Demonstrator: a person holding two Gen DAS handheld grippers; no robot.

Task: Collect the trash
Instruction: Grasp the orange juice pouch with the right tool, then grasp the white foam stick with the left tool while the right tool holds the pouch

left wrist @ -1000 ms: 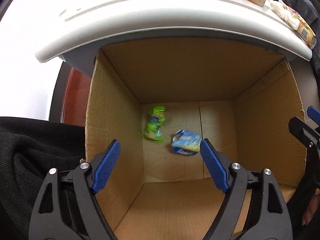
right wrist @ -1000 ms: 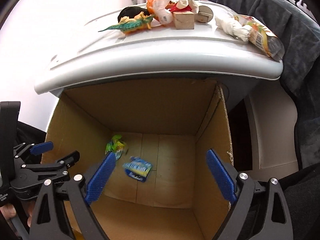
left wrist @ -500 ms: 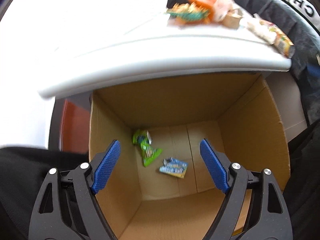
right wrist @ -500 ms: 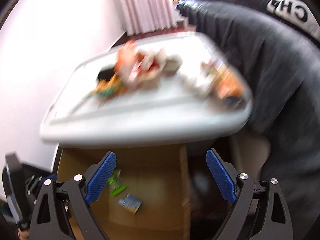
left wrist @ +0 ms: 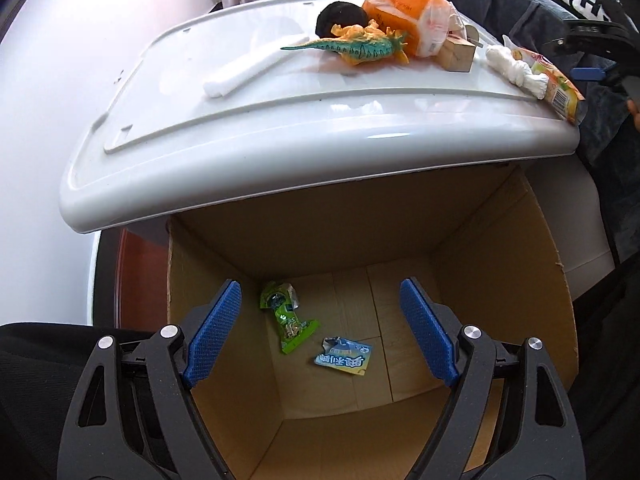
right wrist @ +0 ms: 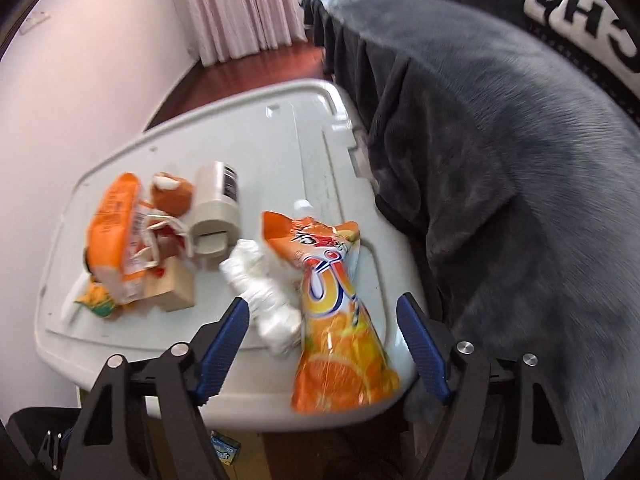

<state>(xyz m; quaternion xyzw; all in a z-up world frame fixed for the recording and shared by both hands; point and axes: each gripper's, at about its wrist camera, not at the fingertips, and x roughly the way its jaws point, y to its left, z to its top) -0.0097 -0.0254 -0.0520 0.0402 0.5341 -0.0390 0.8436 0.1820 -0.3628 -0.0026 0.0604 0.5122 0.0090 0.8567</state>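
Cardboard forms the open box [left wrist: 500,292] below the white lid [left wrist: 280,120], and 2 wrappers are seen on its floor: a green wrapper [left wrist: 288,318] and, just beside it, a blue wrapper [left wrist: 344,357]. The left gripper [left wrist: 320,332] is held above the box, jaws apart, with nothing between them. The right gripper [right wrist: 322,346] is held over the lid's near edge, jaws spread, with an orange snack bag [right wrist: 336,320] and a crumpled white tissue [right wrist: 264,300] seen between them, not clamped. A toy dinosaur [left wrist: 360,46] and a wooden block [left wrist: 458,54] lie on the lid.
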